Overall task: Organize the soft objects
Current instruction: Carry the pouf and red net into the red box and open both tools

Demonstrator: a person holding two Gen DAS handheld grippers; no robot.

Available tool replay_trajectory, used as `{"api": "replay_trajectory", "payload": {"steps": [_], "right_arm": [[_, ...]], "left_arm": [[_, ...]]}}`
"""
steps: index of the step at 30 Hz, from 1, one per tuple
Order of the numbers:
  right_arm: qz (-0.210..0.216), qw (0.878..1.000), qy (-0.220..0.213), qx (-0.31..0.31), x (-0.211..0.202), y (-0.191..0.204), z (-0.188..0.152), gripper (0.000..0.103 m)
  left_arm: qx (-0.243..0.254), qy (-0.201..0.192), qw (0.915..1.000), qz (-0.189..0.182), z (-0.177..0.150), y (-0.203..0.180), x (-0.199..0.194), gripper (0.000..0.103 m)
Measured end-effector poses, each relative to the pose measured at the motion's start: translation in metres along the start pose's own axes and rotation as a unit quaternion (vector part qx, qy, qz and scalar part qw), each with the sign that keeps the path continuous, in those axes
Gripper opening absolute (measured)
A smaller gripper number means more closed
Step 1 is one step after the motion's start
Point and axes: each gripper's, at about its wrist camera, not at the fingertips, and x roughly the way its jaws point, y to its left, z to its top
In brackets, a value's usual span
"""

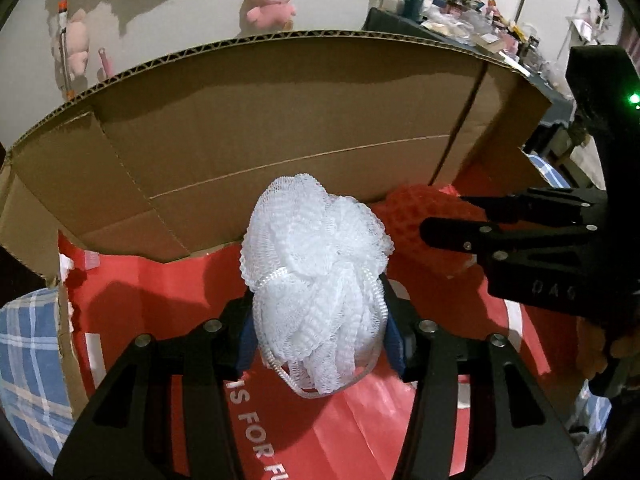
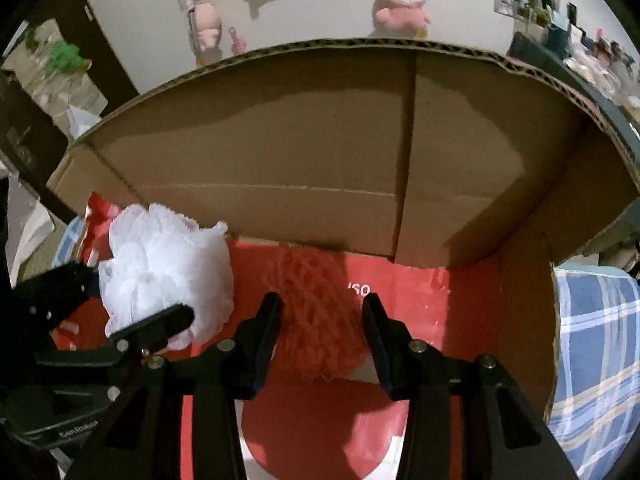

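Cardboard box (image 1: 280,120) wall rises just behind both gripped puffs (white (image 1: 316,264), red (image 2: 316,320)).

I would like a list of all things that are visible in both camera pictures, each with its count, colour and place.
mesh bath puff: one, white, between the left gripper's fingers, inside the box.
knitted puff: one, orange-red, between the right gripper's fingers, inside the box.
cardboard box: one, brown, open, around both puffs.
red liner: one, red with white letters, on the box floor.
plush toy: one, pink, on the wall behind.
checked cloth: one, blue, beside the box.
left gripper: one, black.
right gripper: one, black.
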Motion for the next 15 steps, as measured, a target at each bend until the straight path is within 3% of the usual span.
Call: {"api": "replay_trajectory", "payload": {"steps": [6, 8, 15], "right_arm": [[-0.001, 1.000, 0.004, 0.003, -0.0015, -0.0049, 0.0004, 0.052], [-0.006, 1.000, 0.006, -0.002, -0.0010, -0.0036, 0.0017, 0.052], [-0.026, 1.000, 0.005, -0.015, -0.0027, -0.0028, -0.0008, 0.071]], "left_arm": [[0.013, -0.006, 0.9998, 0.010, 0.0001, -0.0060, 0.0027, 0.060], [0.014, -0.009, 0.9998, 0.011, -0.0007, -0.0063, 0.0018, 0.067], [0.022, -0.015, 0.9993, 0.024, -0.0002, -0.0078, -0.0006, 0.077]]}}
